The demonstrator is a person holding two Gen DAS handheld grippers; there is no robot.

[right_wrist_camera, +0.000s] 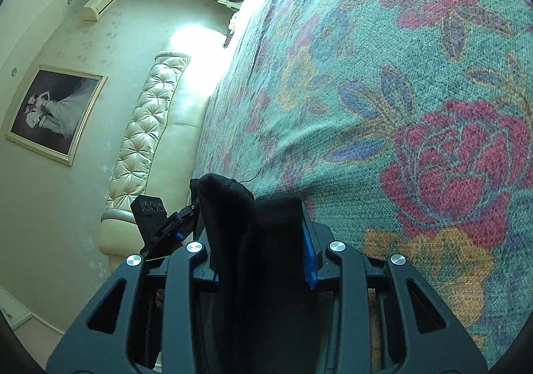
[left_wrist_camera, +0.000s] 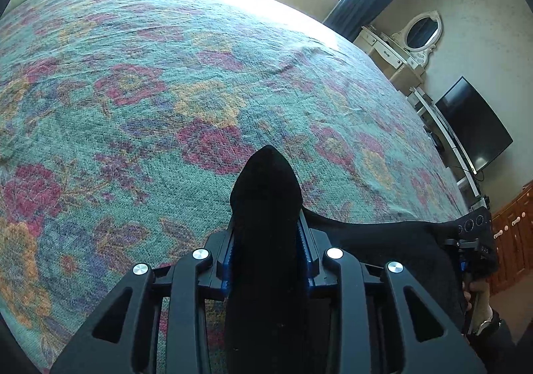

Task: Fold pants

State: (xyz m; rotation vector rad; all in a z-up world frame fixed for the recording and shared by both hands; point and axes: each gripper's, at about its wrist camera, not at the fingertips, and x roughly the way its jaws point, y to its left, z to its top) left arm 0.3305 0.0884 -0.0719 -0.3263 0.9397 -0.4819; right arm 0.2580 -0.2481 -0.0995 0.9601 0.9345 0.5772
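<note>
The black pants (left_wrist_camera: 266, 194) are pinched between the jaws of my left gripper (left_wrist_camera: 266, 240), a pointed fold sticking out ahead, held above the floral bedspread (left_wrist_camera: 150, 90). The cloth stretches right toward my right gripper (left_wrist_camera: 473, 240), seen at the right edge. In the right wrist view my right gripper (right_wrist_camera: 263, 240) is shut on a bunched edge of the pants (right_wrist_camera: 253, 214). The left gripper (right_wrist_camera: 156, 224) shows to its left. Most of the pants hang below, hidden.
The teal floral bedspread (right_wrist_camera: 399, 107) covers a wide bed. A tufted cream headboard (right_wrist_camera: 143, 140) and framed picture (right_wrist_camera: 53, 114) are on one side. A white dresser with oval mirror (left_wrist_camera: 419, 30), a dark TV (left_wrist_camera: 473, 127) and wooden drawers (left_wrist_camera: 513, 240) stand beyond the bed.
</note>
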